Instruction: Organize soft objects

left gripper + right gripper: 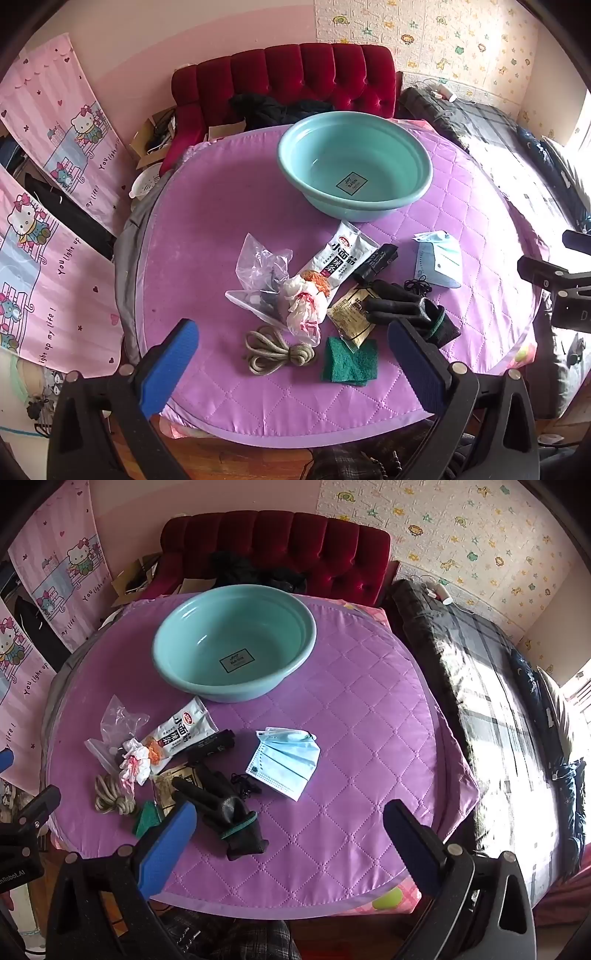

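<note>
Both sets of jaws stand wide apart and hold nothing. The left gripper (291, 350) hangs over the near edge of the worktop (221, 206), which is covered with a quilted purple cloth; its blue pads frame a coil of beige rope (275, 350) and a green scouring pad (350, 360) lying side by side. The right gripper (290, 836) hangs further to the right, over a bare stretch of the cloth, with a black glove (225, 808) just inside its left pad.

The soft things lie in a loose heap in the middle of the worktop. A crumpled clear plastic bag (260, 264) sits at the left, touching a white and pink wad of bag (304, 304). A white snack packet (338, 260) leans against that wad, and a small black pouch (376, 260) lies next to the packet. A tan sachet (351, 314) is partly under the glove's fingers. A pale blue face mask (284, 762) lies apart to the right, with a thin black cord (243, 784) between it and the glove.

Behind the heap stands a teal basin (354, 166), upright and with nothing in it. A red sofa (295, 74) is beyond the worktop.
</note>
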The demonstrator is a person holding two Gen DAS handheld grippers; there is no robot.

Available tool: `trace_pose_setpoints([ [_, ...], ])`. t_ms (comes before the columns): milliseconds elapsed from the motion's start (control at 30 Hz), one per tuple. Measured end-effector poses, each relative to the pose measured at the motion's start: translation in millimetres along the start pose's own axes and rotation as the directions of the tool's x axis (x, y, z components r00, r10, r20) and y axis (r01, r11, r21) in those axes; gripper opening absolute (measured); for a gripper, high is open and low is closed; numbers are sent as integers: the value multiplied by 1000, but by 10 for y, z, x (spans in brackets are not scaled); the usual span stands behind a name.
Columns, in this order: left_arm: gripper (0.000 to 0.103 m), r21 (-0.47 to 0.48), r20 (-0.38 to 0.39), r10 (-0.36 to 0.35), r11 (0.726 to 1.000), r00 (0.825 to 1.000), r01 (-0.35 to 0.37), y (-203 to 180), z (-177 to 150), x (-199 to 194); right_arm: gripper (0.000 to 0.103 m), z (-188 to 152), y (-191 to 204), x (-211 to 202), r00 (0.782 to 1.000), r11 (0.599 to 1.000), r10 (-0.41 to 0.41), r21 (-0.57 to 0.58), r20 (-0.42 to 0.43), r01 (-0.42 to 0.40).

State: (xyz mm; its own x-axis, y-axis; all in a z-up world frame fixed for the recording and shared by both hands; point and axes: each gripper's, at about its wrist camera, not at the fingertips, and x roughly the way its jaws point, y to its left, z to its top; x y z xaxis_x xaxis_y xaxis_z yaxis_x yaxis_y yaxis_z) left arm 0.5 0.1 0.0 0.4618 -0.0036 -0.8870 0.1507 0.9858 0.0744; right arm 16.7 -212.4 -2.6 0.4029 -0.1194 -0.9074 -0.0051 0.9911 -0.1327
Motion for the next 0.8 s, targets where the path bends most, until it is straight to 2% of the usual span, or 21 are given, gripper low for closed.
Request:
trace_pose_setpoints([
  [800,103,5,26,13,1000,1000,-13,-37,46,-7,103,40,-42,-63,1000,1000,-13,5,24,13],
])
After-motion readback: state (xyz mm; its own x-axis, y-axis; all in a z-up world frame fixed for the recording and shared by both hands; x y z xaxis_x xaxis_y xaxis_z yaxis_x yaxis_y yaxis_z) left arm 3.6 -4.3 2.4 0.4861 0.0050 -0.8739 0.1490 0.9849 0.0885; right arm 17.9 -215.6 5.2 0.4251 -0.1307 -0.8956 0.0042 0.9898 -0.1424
